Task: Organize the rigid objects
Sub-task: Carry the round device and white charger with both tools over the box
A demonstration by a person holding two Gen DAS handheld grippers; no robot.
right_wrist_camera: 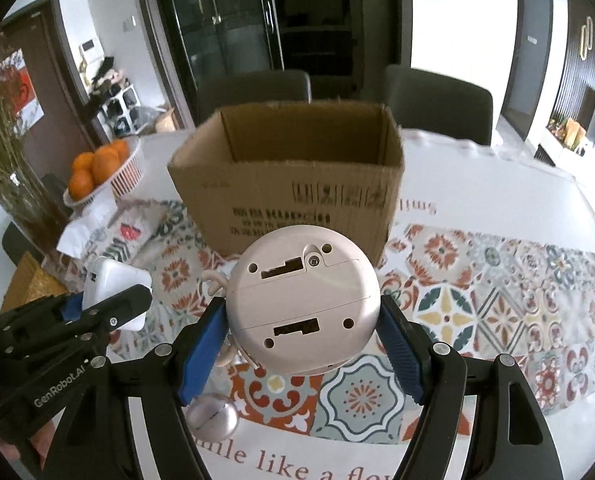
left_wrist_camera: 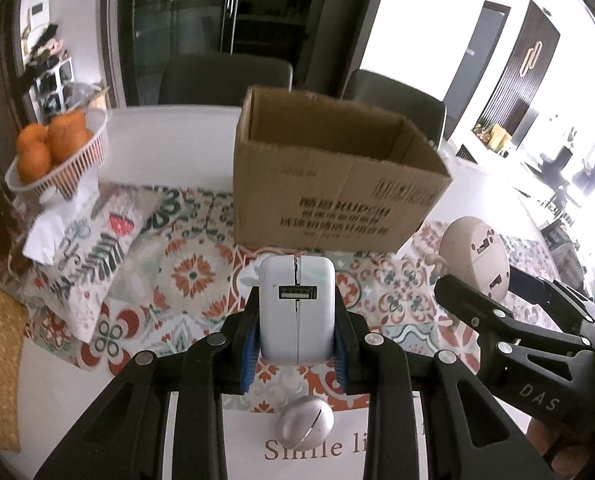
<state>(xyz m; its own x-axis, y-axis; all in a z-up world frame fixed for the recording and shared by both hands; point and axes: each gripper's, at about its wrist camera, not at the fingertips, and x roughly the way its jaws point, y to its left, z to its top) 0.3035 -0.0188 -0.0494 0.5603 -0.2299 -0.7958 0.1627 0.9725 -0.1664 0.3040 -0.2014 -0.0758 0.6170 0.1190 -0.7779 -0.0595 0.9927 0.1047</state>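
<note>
The left gripper's fingers pinch a white charger by its long sides, USB port toward the camera, while the right gripper's wider-spread fingers clamp a round pink gadget across its width, flat base with screw holes and slots facing back. Both things look lifted off the patterned cloth and carried side by side, each aimed at the open box just ahead; gripping them by the flanks probably leaves their undersides free, so a simple release should drop them in. The box stands upright on the cloth with its flaps out of the way, and what shows of its inside looks bare, though the floor is hidden by the near wall. To the left, well apart, a white basket holds oranges. A silver egg-shaped thing lies on the table below the grippers, likely waiting its turn.
</note>
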